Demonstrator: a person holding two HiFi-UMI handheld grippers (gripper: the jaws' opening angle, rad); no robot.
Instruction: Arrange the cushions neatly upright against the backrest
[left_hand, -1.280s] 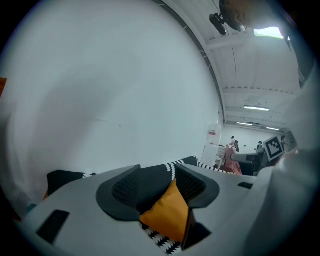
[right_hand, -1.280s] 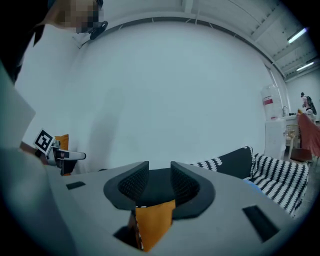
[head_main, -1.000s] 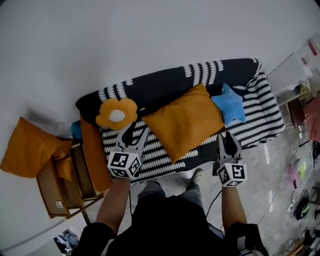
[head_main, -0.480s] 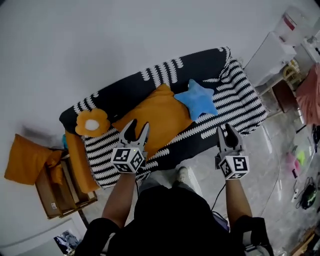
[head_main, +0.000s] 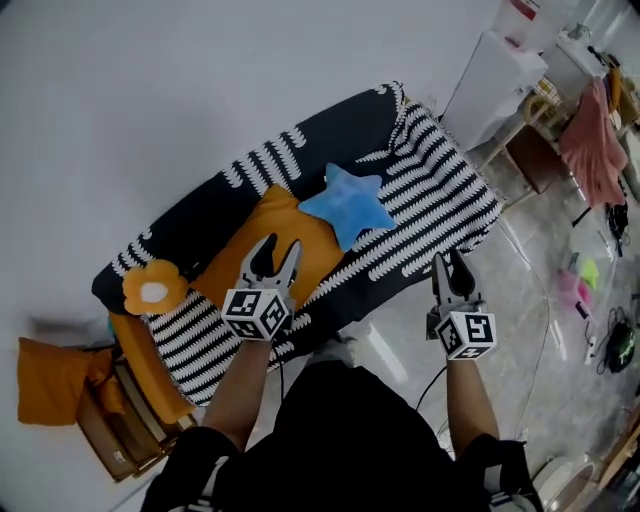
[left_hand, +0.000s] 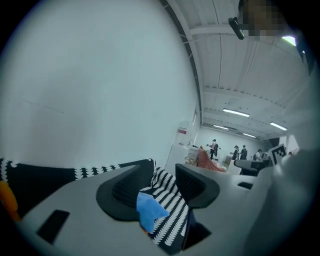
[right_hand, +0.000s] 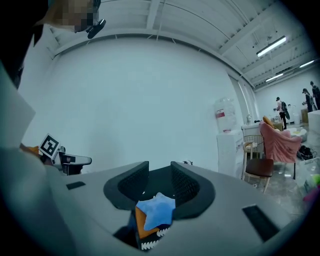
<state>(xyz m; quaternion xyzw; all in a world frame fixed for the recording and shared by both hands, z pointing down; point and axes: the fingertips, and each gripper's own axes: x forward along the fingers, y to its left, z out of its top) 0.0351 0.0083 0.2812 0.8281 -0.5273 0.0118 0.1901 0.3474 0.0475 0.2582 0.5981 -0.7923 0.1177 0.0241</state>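
Observation:
A black-and-white patterned sofa (head_main: 430, 190) runs slantwise across the head view. A large orange cushion (head_main: 225, 262) lies flat on its seat, with a blue star cushion (head_main: 345, 203) resting on its right corner. An orange flower cushion (head_main: 152, 290) leans at the sofa's left end. My left gripper (head_main: 272, 262) hovers over the orange cushion, jaws open and empty. My right gripper (head_main: 447, 275) hangs in front of the sofa's edge over the floor, jaws slightly apart and empty. The left gripper view shows the star cushion (left_hand: 150, 210) beyond the jaws, as does the right gripper view (right_hand: 157, 210).
A wooden side table (head_main: 110, 440) with another orange cushion (head_main: 45, 380) stands left of the sofa, and one more orange cushion (head_main: 150, 350) lies at the sofa's left arm. A white cabinet (head_main: 495, 75) and a chair with pink cloth (head_main: 590, 135) stand right. Small items litter the floor (head_main: 610, 345).
Both grippers have travelled rightward along the sofa. The left one went from the flower cushion to the orange cushion. The cushions have not moved on the sofa.

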